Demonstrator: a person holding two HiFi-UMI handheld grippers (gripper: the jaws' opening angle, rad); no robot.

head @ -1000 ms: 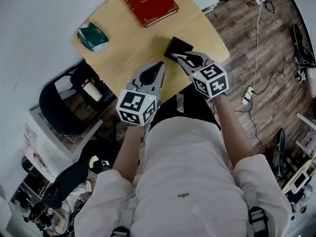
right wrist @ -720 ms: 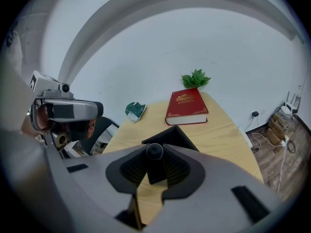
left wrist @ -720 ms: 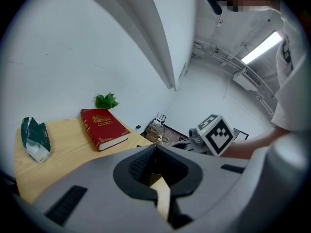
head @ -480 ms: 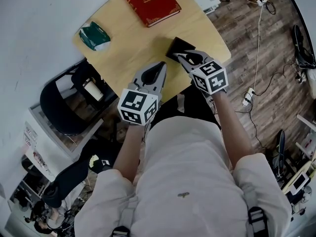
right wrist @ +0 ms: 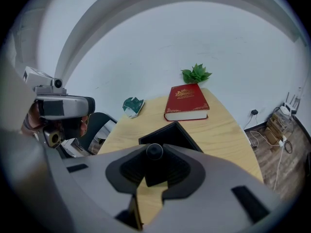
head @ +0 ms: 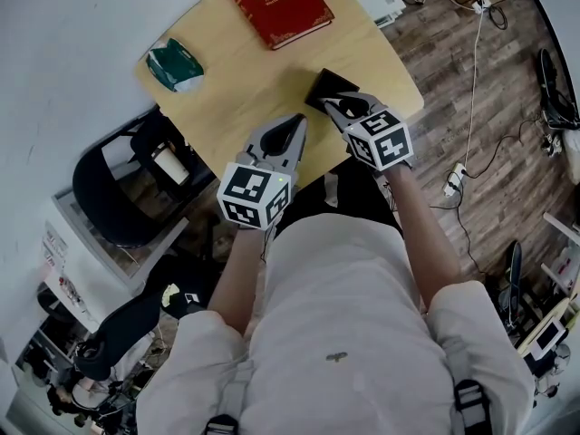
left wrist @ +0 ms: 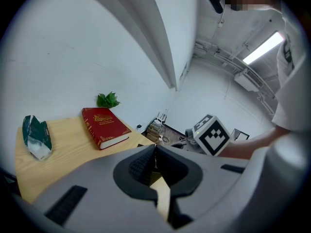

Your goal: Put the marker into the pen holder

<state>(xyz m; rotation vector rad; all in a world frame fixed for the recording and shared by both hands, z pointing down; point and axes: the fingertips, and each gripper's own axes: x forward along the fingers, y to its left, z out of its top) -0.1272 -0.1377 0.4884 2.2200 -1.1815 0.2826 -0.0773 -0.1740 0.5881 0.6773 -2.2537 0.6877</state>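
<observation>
The marker (right wrist: 154, 151) shows end-on as a dark round tip pinched between the jaws of my right gripper (right wrist: 154, 146), which is shut on it. Just beyond those jaws stands the black square pen holder (right wrist: 168, 133), its open top facing up. In the head view the right gripper (head: 326, 105) sits at the near edge of the pen holder (head: 328, 84). My left gripper (head: 298, 119) hovers over the table's near edge, to the left of the right one. Its jaws are shut with nothing between them (left wrist: 155, 150).
On the light wooden table (head: 245, 89) lie a red book (head: 275, 4) at the far side and a green packet (head: 175, 65) at the left. A small green plant (right wrist: 196, 74) stands by the wall. A black chair (head: 118, 198) is left of the table, with cables on the floor to the right.
My right gripper has edged slightly up and toward the pen holder with the marker in it. The left gripper has barely moved.
</observation>
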